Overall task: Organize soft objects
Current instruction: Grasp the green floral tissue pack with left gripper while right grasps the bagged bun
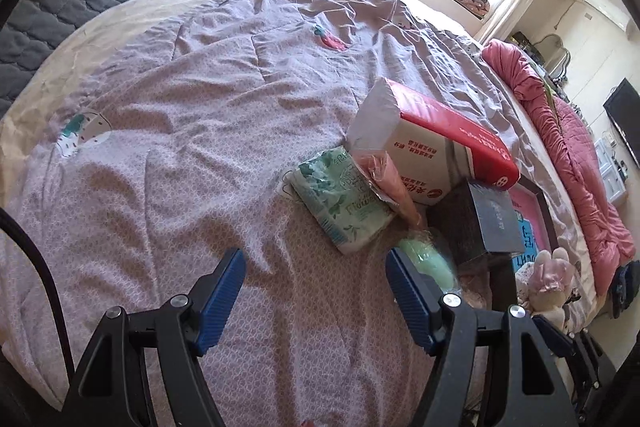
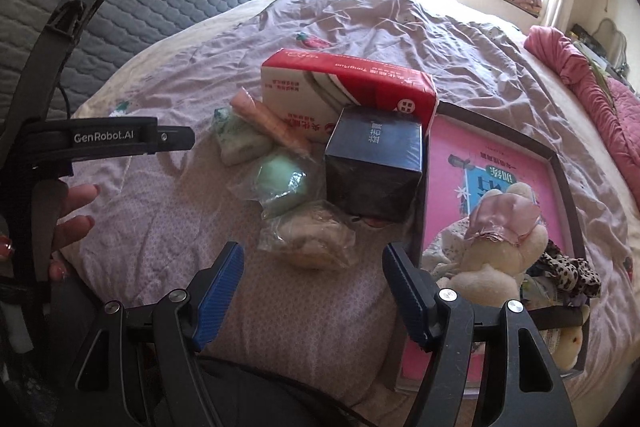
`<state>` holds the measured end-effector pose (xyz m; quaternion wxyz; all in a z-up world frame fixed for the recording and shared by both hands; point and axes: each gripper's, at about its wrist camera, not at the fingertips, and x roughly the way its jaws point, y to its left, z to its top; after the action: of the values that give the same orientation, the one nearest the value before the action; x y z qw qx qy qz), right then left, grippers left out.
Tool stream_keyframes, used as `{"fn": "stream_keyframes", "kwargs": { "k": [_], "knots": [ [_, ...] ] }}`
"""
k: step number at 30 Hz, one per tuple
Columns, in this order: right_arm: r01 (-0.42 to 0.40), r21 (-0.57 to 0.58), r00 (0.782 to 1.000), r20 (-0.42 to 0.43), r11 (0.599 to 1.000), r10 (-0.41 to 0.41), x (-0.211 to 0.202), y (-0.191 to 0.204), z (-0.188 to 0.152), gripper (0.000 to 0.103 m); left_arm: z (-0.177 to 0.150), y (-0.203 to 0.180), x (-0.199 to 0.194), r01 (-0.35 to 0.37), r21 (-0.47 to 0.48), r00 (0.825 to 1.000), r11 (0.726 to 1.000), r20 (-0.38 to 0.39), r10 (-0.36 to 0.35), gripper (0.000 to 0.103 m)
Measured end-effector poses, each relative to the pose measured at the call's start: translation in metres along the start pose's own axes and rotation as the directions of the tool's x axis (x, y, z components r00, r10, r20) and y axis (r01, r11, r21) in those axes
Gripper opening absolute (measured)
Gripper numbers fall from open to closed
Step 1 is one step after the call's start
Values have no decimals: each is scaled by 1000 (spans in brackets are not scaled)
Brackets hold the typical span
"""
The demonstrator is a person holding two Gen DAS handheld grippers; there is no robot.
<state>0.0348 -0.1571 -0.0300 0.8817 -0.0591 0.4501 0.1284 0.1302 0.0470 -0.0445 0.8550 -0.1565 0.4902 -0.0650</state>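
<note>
Right wrist view, read left to right: I am seeing my left hand (image 2: 70, 215) wrapping the handle of the left gripper (image 1: 314, 283), whose blue fingers are standing released over the lilac quilt (image 1: 180, 99), grasping nothing. Next, the green floral tissue pack (image 2: 238, 141) is lying beside a pink wrapped tube (image 2: 272, 125), which is leaning against the red-and-white tissue pack (image 2: 344, 87). In front of these, a green sponge in clear film (image 2: 280, 179) and a beige bagged soft item (image 2: 308, 239) are resting on the quilt, the beige one lying just ahead of the right gripper (image 2: 314, 283), whose fingers are likewise standing spread and empty. A dark box (image 2: 374, 167) is sitting against the red-and-white pack, at the near-left corner of the dark-rimmed tray (image 2: 560, 163). Farthest right, a cream plush rabbit (image 2: 504, 251) and a leopard-print cloth (image 2: 568, 267) are lying inside that tray.
</note>
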Motion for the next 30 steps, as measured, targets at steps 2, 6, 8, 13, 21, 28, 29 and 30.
{"fn": "stream_keyframes", "kwargs": {
  "k": [2,6,8,13,21,28,29,30],
  "knots": [
    [-4,-1,1000,-12,1000,4,7,0,0,73,4,5,15,-3,-29,1000,1000,-26,2,72],
    [-8,-10,999,-31,1000,8,16,1,0,73,6,9,36,25,-67,997,997,-73,-30,72],
    [-10,-13,999,-37,1000,10,20,0,0,73,9,10,43,42,-81,996,996,-79,-48,72],
    [-11,-11,999,-52,1000,11,28,-1,0,73,21,11,54,85,-121,994,989,-58,-93,72],
    [-8,-44,997,-78,999,4,47,5,1,73,29,4,69,114,-123,993,986,-29,-118,72],
    [0,-66,998,-65,998,-4,63,9,8,73,32,-6,74,119,-100,992,988,-35,-123,47],
    [-4,-64,998,-66,998,0,66,9,9,73,32,-7,77,126,-106,991,986,-39,-131,46],
    [-11,-58,998,-69,998,7,69,7,9,73,32,-8,79,124,-102,991,987,-37,-128,43]
  ]
}}
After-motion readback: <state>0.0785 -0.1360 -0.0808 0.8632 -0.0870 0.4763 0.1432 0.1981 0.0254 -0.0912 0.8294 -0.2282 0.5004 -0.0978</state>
